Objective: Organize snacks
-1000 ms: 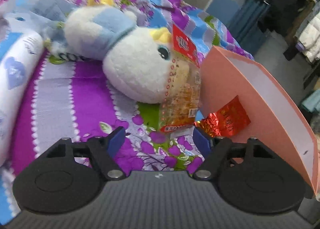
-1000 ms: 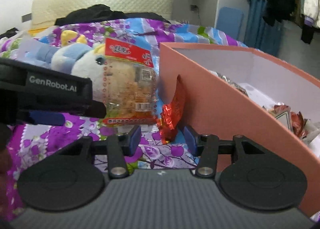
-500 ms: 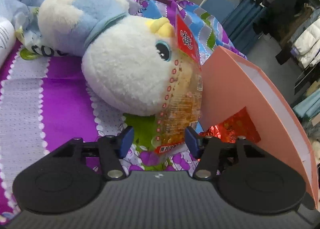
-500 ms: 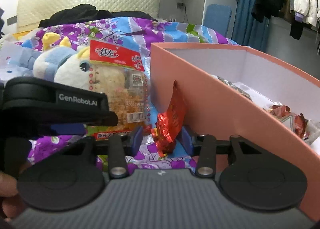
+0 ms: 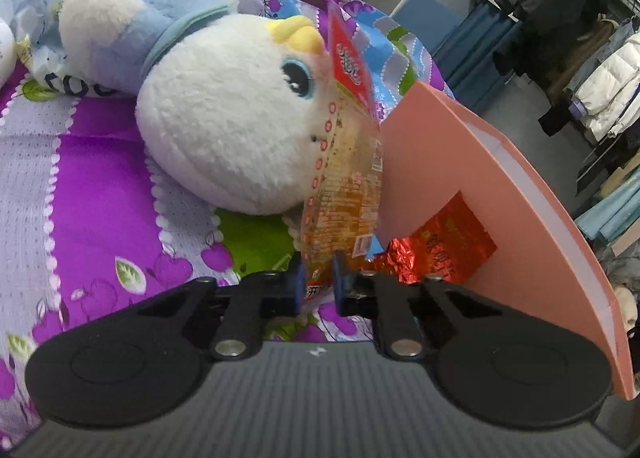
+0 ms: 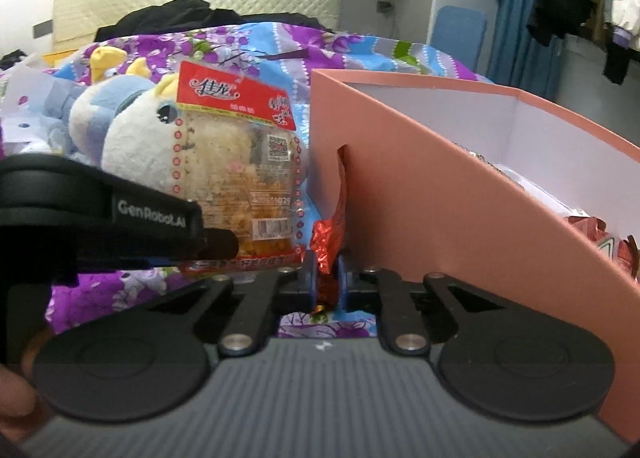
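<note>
A clear bread packet (image 5: 344, 186) with a red header stands propped between a plush toy (image 5: 224, 130) and the pink box (image 5: 500, 194). My left gripper (image 5: 318, 282) pinches its bottom edge, its jaws closing tight on the plastic. A crinkled red foil packet (image 5: 440, 250) leans against the box's outer wall. In the right wrist view my right gripper (image 6: 325, 282) has its jaws closing on the lower end of that red foil packet (image 6: 334, 226), and the pads press on it. The bread packet (image 6: 240, 178) stands just left of it.
The pink box (image 6: 420, 186) is open, with white inner walls and several wrapped snacks (image 6: 600, 234) inside. All of this sits on a purple floral bedspread (image 5: 100, 198). The left gripper's black body (image 6: 120, 214) crosses the right view's left side, with a hand (image 6: 16, 398) below. Clothes hang at the far right.
Both grippers crept forward and closed: the left on the bread packet's bottom edge, the right on the red foil packet's lower end. Both packets still stand where they were.
</note>
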Motion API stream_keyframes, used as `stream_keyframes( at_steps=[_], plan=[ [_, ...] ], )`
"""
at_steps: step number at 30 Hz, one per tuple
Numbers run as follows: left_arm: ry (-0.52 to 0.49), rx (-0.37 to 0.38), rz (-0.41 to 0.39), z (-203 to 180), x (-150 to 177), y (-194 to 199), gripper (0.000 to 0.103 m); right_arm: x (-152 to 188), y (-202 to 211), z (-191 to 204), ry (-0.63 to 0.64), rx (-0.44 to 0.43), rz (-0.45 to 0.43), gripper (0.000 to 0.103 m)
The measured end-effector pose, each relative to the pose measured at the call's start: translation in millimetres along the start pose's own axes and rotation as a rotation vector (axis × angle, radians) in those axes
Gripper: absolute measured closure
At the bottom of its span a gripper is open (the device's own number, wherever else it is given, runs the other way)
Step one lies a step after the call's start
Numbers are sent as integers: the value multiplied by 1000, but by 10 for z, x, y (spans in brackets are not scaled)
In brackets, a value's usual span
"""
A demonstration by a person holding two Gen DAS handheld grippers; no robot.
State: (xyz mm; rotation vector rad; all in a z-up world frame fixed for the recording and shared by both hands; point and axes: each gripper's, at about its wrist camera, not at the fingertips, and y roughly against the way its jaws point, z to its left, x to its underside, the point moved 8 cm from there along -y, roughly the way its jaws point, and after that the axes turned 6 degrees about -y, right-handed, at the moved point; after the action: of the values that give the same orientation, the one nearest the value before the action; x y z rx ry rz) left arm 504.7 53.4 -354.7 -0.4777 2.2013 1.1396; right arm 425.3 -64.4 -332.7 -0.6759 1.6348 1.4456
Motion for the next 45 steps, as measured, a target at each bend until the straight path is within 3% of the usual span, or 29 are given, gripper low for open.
stream_keyframes(
  at_steps=[7, 16, 25, 31, 34, 39, 42, 45],
  plan=[
    [3, -29, -19, -198, 137, 331, 94, -21, 332, -48, 28, -72, 28, 92],
    [109, -177, -59, -463, 649, 1036, 96, 107, 997, -102, 77, -185, 64, 93],
    [173, -187, -77, -899, 1122, 1720, 96, 189, 1677, -330, 55, -321, 108, 93],
    [252, -176, -11, -1041, 1699, 2114, 96, 376, 2010, -458, 8, -435, 153, 93],
    [305, -170, 9, -992, 1937, 2292, 96, 450, 2109, -441, 22, -468, 153, 93],
    [346, -215, 6, -820, 2116, 2563, 96, 591, 2005, -411, -20, -521, 239, 96],
    [357, -244, 16, -706, 2158, 2653, 95, 668, 1877, -456, -33, -499, 275, 96],
    [369, -283, 37, -600, 2198, 2693, 86, 718, 1758, -543, -47, -472, 299, 96]
  ],
)
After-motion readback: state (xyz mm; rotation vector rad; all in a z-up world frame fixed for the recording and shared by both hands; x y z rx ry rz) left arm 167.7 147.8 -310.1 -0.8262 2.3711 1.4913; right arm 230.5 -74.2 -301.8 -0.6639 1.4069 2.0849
